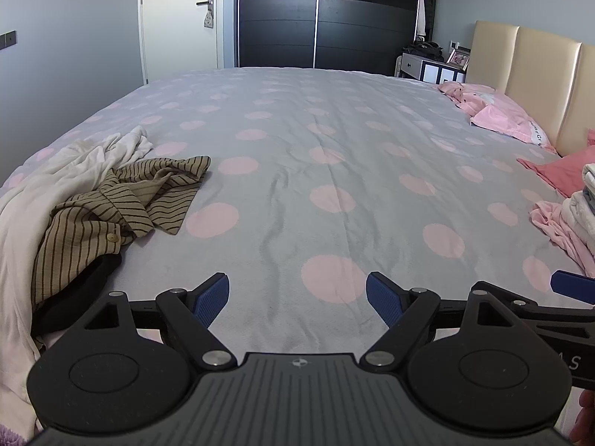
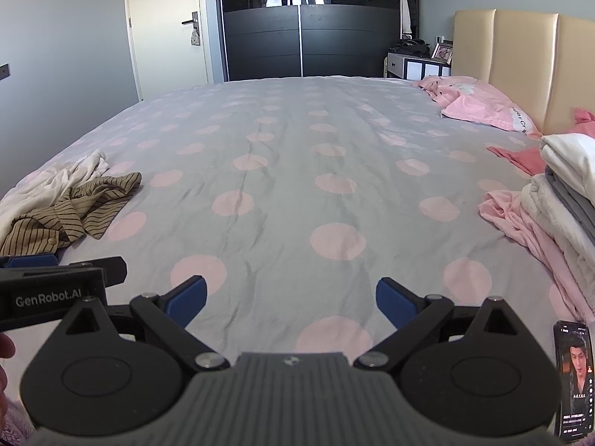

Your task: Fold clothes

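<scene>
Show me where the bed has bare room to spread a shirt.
The middle of the bedspread is bare, from the striped shirt across to the folded stack. The left edge is crowded with the white garment; a phone lies near the right.

Folded stack (image 2: 569, 193) edge-cropped, perhaps towels

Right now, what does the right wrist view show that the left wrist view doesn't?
Only the right wrist view: a phone with its screen lit, lying at the bed's near right edge, and the "GenRobot.AI" label on the left gripper's body. Only the left wrist view: a black garment under the striped shirt. Both show: the polka-dot bedspread, the crumpled white garment, the folded stack at right, and both grippers open, left gripper and right gripper, holding nothing.
</scene>
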Demonstrator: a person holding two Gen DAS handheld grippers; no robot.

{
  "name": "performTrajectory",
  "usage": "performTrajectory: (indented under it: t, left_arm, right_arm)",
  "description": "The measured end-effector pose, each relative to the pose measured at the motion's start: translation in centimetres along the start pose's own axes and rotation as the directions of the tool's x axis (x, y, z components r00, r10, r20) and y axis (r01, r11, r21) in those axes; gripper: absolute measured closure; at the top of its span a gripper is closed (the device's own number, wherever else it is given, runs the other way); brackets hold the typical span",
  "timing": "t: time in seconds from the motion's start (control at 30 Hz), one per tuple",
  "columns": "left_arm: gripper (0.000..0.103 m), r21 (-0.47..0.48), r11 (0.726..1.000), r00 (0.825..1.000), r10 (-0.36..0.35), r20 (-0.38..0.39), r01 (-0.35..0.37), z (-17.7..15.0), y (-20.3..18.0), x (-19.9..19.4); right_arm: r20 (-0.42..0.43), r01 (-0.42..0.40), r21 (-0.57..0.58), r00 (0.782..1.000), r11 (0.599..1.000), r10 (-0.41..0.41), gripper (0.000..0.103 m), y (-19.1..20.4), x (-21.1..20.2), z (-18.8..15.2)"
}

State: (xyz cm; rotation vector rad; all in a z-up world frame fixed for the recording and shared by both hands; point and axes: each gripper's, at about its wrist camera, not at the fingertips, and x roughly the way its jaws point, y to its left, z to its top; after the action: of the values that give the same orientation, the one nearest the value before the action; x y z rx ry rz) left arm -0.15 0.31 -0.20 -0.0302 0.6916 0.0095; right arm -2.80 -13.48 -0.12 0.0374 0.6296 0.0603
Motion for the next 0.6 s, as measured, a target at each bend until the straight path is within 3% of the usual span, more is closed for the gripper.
performTrajectory:
  t: [0.6]
  left_arm:
    - [0.022, -0.001, 1.0, 1.0, -0.001, -0.003, 0.001, -0.01, -0.11, -0.5]
  right_arm:
    - [0.001, -0.011, -0.012, 1.0, 1.0, 0.011, 0.005, 0.08, -0.15, -0.05]
